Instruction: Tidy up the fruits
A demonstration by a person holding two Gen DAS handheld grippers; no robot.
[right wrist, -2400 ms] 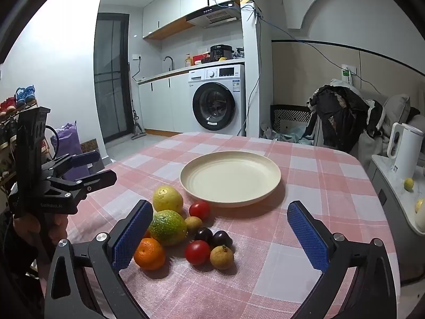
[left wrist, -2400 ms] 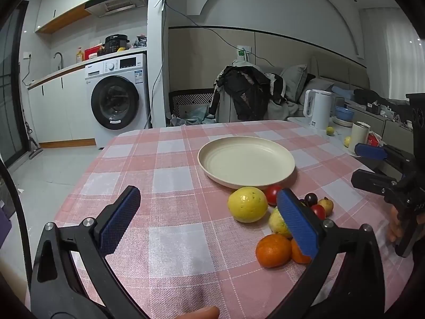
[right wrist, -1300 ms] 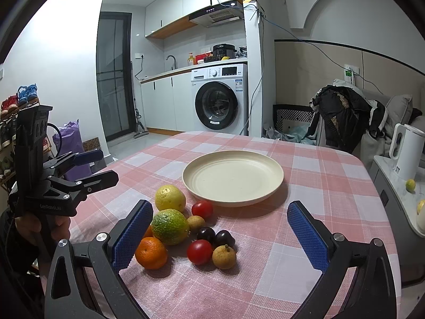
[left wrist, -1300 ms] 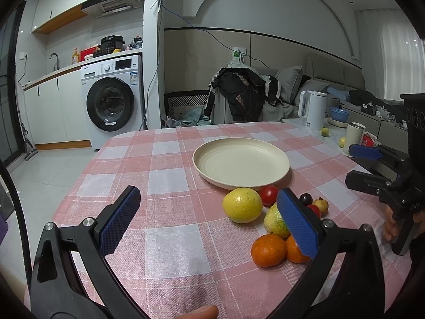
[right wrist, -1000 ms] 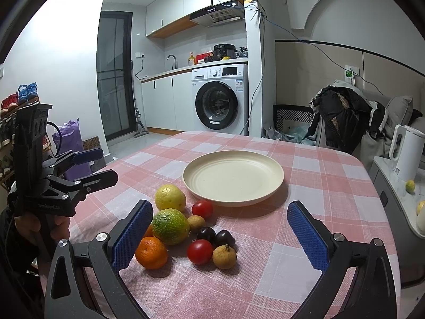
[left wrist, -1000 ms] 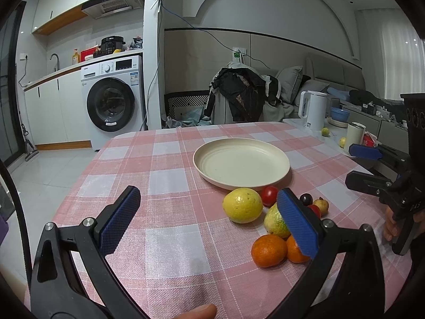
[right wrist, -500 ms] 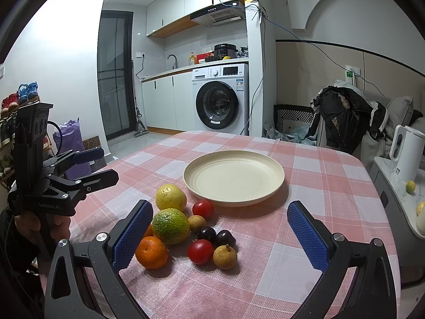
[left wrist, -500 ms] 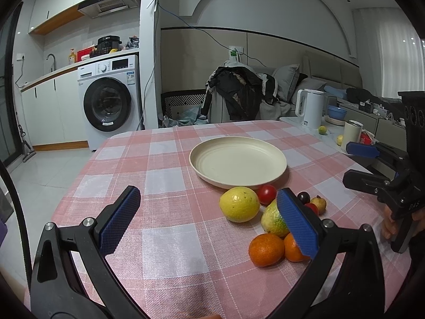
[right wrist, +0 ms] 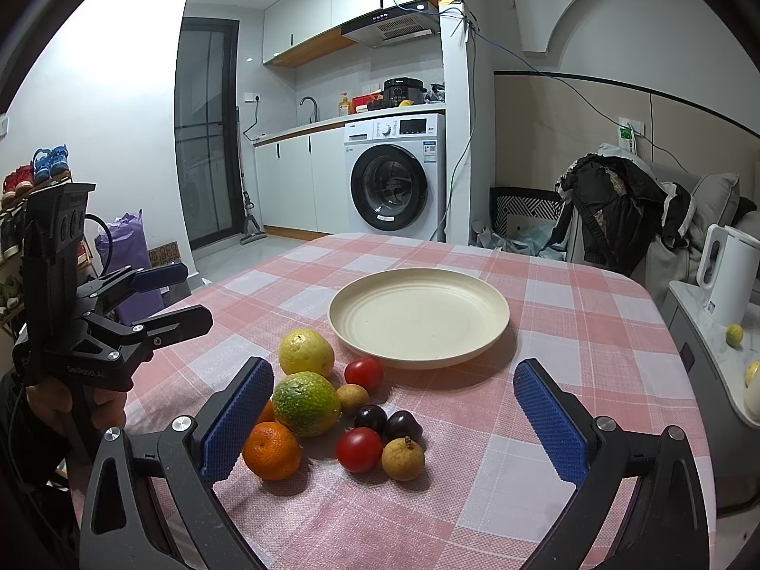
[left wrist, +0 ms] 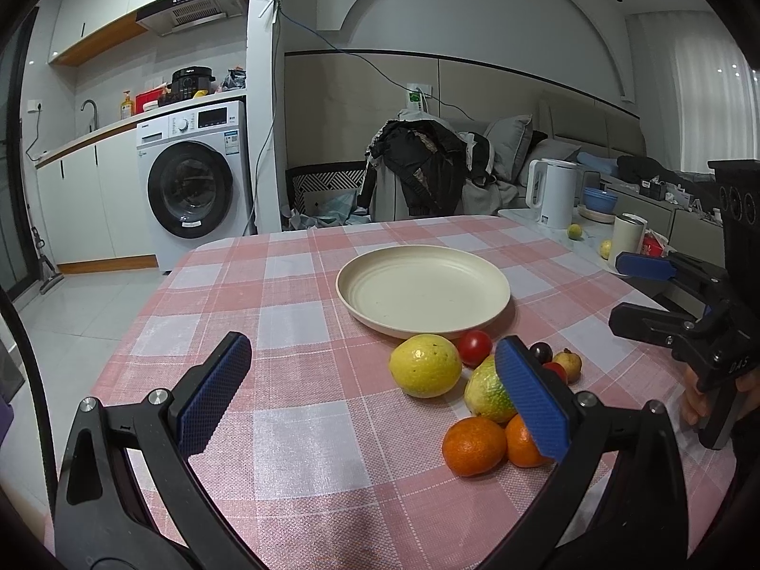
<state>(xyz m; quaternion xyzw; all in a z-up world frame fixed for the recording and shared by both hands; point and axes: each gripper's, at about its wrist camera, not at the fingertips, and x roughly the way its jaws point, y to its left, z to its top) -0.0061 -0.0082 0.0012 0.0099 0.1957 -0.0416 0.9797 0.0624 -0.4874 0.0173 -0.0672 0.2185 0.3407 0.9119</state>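
An empty cream plate [left wrist: 422,289] [right wrist: 418,316] sits mid-table on the pink checked cloth. Just in front of it lies a cluster of fruit: a yellow lemon [left wrist: 424,365] [right wrist: 305,352], a green-yellow citrus [right wrist: 306,403] [left wrist: 487,392], two oranges [left wrist: 473,445] [right wrist: 271,450], red tomatoes [right wrist: 363,373] [left wrist: 474,346], dark plums [right wrist: 387,420] and small brown longans [right wrist: 403,458]. My left gripper [left wrist: 370,399] hovers open above the near table edge, left of the fruit. My right gripper [right wrist: 389,420] hovers open over the cluster's near side. Both hold nothing.
A white kettle [left wrist: 551,199] [right wrist: 724,275], a cup [left wrist: 627,237] and small yellow fruits stand on a side counter right of the table [left wrist: 294,427]. A chair draped with dark clothes [left wrist: 418,166] is behind the table. A washing machine [left wrist: 194,185] stands at the back left.
Both grippers drifted slightly; the left wrist view has shifted a little, so plate and fruit sit a bit further left. No fruit has moved and both grippers stay open.
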